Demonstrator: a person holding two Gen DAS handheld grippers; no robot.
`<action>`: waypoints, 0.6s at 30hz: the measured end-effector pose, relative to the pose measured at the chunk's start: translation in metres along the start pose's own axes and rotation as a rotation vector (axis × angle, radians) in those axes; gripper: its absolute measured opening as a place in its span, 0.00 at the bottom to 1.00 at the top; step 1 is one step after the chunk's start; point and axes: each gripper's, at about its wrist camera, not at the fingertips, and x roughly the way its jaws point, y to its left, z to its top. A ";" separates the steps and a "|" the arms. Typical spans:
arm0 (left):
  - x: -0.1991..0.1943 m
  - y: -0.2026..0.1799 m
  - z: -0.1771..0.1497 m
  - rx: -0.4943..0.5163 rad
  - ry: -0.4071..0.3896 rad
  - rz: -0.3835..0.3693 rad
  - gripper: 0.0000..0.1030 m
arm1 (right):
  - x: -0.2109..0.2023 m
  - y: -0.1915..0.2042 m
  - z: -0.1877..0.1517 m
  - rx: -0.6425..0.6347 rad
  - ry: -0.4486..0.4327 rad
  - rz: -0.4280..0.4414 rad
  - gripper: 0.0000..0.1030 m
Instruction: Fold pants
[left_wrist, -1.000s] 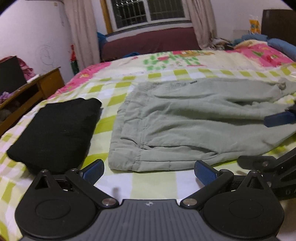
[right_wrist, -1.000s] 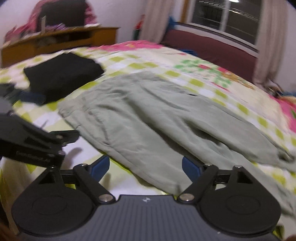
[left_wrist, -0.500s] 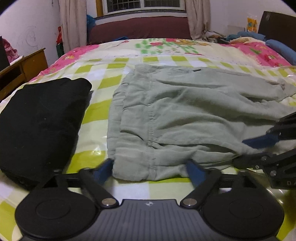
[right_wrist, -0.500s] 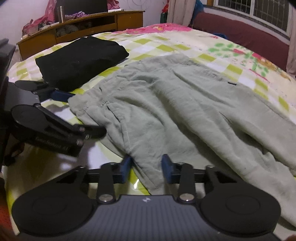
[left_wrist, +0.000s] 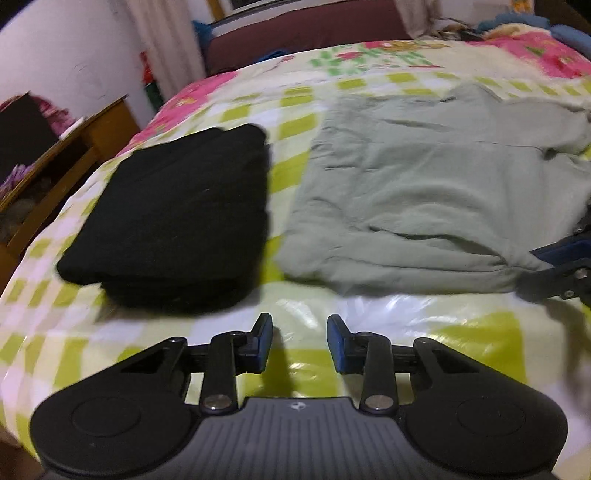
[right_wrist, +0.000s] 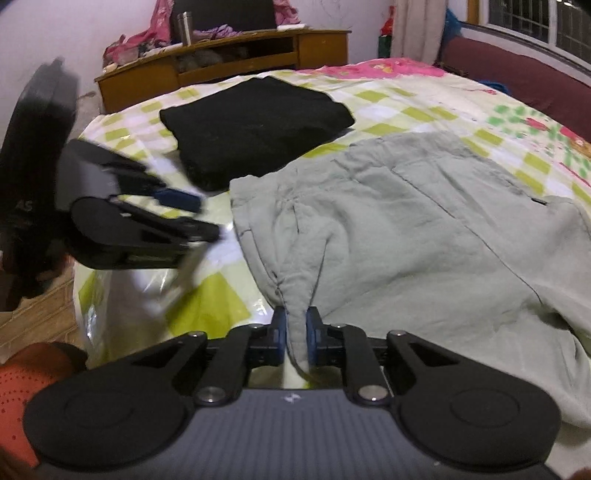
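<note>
Grey-green pants (left_wrist: 424, 192) lie spread on the checked bedspread (left_wrist: 369, 317); they also show in the right wrist view (right_wrist: 424, 236). My right gripper (right_wrist: 295, 332) is shut on a pinched fold of the pants' near edge. My left gripper (left_wrist: 299, 341) hangs over bare bedspread in front of the pants, jaws partly closed with a gap, holding nothing. It appears blurred at the left of the right wrist view (right_wrist: 177, 210).
A folded black garment (left_wrist: 181, 214) lies left of the pants, also seen in the right wrist view (right_wrist: 255, 122). A wooden cabinet (right_wrist: 221, 62) stands beyond the bed's left side. A dark red headboard (left_wrist: 306, 37) is at the far end.
My right gripper closed on the pants' near edge. My left gripper pulled back and left from the waistband, its jaws narrowing, empty.
</note>
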 end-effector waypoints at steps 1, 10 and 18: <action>-0.003 0.004 0.001 -0.016 -0.010 -0.003 0.47 | -0.002 -0.002 -0.001 0.011 -0.001 0.002 0.18; 0.001 -0.018 0.031 -0.022 -0.119 -0.092 0.49 | -0.038 -0.017 -0.017 0.083 0.001 -0.053 0.29; -0.003 -0.045 0.028 0.030 -0.071 -0.054 0.50 | -0.115 -0.092 -0.077 0.374 -0.001 -0.315 0.31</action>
